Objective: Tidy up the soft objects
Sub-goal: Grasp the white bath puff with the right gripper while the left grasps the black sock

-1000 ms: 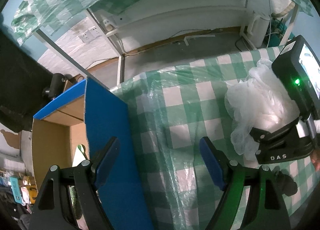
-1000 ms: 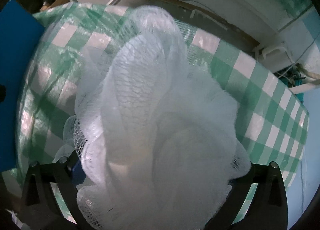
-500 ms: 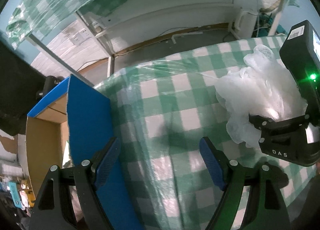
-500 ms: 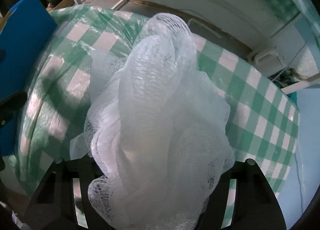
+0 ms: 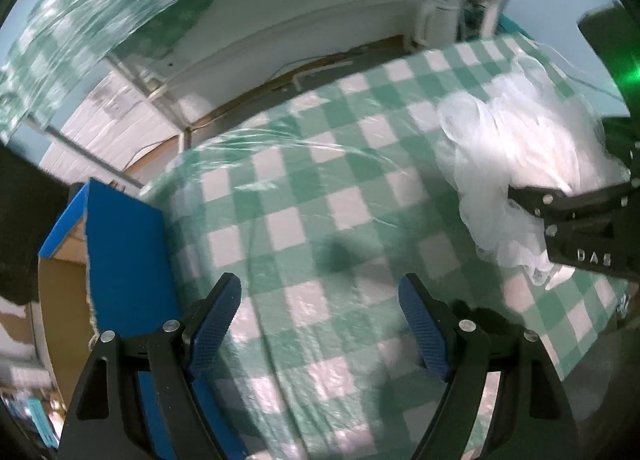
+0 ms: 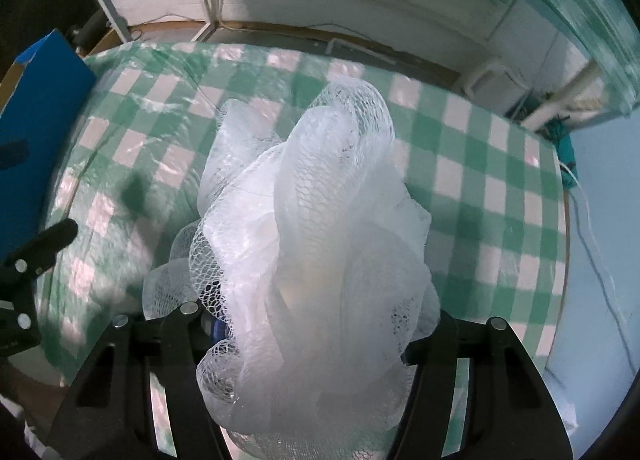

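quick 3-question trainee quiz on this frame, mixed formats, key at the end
1. True or false: the left gripper holds the white mesh bath sponge.
2. Which colour is the cardboard box's flap? A) red B) blue C) yellow
3. Fill in: the checked tablecloth is white and ____.

Key:
1. False. The right gripper has the sponge between its closing jaws; the left gripper's jaws stand apart with nothing between them.
2. B
3. green

Dim, cool bluish light; fisheye bends edges, black corners. Motion blur across left view — checks smeared. Glare streaks on plastic-covered surface [image 5: 304, 196]; soft dark shadow blob mid-cloth. Green lamp flare far right.
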Demonstrator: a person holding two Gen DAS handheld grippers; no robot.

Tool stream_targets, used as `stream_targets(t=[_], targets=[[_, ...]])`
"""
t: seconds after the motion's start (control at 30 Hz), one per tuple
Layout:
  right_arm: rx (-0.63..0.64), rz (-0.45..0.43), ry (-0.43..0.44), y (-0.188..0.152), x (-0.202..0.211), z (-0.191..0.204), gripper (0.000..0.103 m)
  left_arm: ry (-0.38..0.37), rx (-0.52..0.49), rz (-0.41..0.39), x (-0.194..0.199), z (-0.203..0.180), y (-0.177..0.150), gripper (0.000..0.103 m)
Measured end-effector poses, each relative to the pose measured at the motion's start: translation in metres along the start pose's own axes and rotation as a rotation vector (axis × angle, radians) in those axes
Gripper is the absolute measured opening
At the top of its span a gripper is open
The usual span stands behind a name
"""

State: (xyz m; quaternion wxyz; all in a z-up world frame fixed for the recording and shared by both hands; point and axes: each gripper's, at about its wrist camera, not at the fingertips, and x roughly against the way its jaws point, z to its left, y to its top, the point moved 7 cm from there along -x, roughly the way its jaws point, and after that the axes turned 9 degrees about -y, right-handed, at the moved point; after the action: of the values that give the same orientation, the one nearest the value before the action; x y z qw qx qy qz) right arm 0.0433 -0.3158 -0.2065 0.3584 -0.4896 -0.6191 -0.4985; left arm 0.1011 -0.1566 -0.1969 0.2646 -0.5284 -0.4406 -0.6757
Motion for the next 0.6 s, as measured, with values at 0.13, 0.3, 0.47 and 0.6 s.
stream_targets(t=[0.13,0.3,0.47,0.6], targets=[[-0.018,0.000,0.015,-0.012,0.001,-0.013,0.061,-0.045,-0.093,-0.008,0.002,-0.027,-0.004,0.082],[-0.040,0.002,0.035,-0.024,0.001,-0.024,0.061,-0.110,-0.138,0.012,-0.002,-0.050,-0.013,0.083],[-0.052,0.021,0.065,-0.033,-0.007,-0.025,0.065,-0.148,-0.177,0.048,-0.011,-0.068,-0.023,0.083],[-0.054,0.031,0.084,-0.037,-0.013,-0.024,0.077,-0.173,-0.200,0.072,-0.016,-0.075,-0.028,0.083]])
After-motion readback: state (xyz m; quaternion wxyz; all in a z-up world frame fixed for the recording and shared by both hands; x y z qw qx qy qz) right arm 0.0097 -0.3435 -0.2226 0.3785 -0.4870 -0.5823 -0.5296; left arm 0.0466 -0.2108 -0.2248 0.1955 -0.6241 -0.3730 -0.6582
